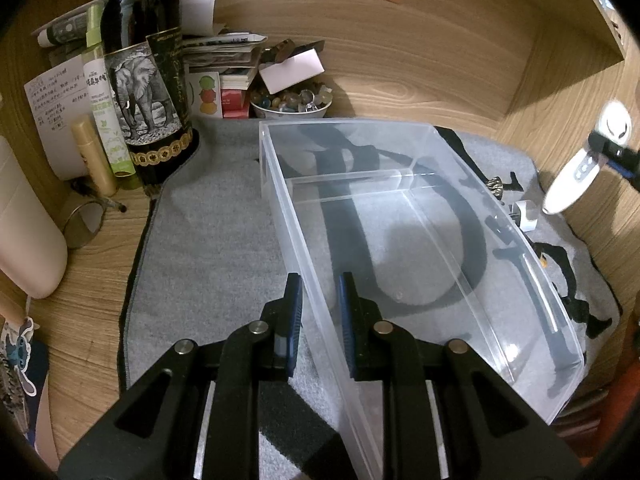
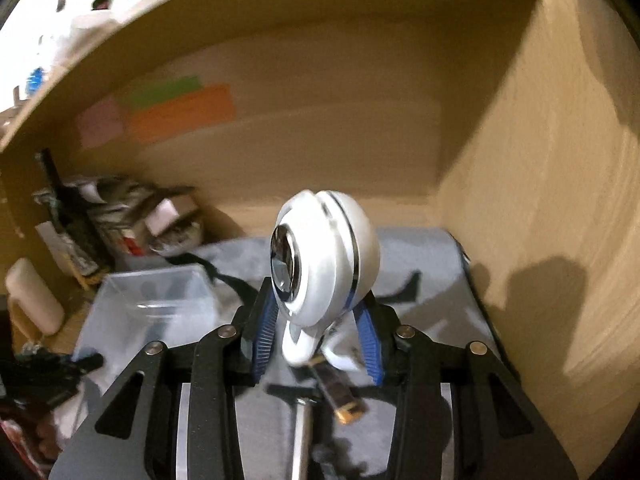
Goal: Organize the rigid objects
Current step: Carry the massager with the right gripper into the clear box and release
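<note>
A clear plastic bin (image 1: pixel 400 216) with an inner divider lies on a grey mat (image 1: pixel 208 240). My left gripper (image 1: pixel 320 292) straddles the bin's near left wall, one finger on each side, jaws a little apart around it. My right gripper (image 2: pixel 316 316) is shut on a white handheld device with a chrome round head (image 2: pixel 324 256), held above the mat. That device (image 1: pixel 580 164) and the right gripper's fingers (image 1: pixel 612 152) also show at the right edge of the left wrist view. The bin (image 2: pixel 156 296) is blurred in the right wrist view.
A dark wine bottle with an elephant label (image 1: pixel 144 76), slim bottles, papers and a bowl of stones (image 1: pixel 292 100) crowd the back left. Black straps and small metal items (image 1: pixel 520 208) lie on the mat right of the bin. Wooden walls (image 2: pixel 540 240) enclose the space.
</note>
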`<move>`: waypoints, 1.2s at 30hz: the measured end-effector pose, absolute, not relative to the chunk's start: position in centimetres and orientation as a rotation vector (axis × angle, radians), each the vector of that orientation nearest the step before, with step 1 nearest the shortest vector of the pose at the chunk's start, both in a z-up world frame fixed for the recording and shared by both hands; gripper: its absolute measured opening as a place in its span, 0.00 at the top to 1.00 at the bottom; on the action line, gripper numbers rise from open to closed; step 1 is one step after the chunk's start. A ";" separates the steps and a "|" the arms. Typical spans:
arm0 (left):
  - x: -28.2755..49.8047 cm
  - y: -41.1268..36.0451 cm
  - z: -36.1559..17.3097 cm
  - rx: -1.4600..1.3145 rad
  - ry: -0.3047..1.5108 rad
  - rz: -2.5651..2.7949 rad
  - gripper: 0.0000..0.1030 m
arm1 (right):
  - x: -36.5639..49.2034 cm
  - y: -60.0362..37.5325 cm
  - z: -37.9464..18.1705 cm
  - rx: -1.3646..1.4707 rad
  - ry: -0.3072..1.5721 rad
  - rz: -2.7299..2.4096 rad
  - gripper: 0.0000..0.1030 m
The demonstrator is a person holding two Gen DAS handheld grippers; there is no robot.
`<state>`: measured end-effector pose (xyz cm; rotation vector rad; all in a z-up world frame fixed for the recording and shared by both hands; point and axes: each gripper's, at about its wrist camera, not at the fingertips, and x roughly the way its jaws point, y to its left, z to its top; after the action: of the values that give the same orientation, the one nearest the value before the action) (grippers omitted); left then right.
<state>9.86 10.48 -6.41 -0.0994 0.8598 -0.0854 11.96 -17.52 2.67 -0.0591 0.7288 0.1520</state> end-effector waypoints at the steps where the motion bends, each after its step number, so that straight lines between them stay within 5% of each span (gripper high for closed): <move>1: 9.9 10.5 -6.4 -0.099 0.860 -0.085 0.81 | 11.9 -17.0 2.9 -0.061 0.722 0.171 0.67; 12: 9.9 10.4 -6.5 -0.101 0.858 -0.085 0.81 | 9.8 -11.1 4.0 -0.101 0.694 0.401 0.67; 36: 9.9 10.5 -6.6 -0.112 0.851 -0.107 0.81 | 13.4 -3.5 -4.8 -0.328 0.962 0.511 0.67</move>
<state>9.86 10.51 -6.56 -0.1123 0.8506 -0.1068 13.44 -3.50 -4.82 -0.3285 0.9616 0.5114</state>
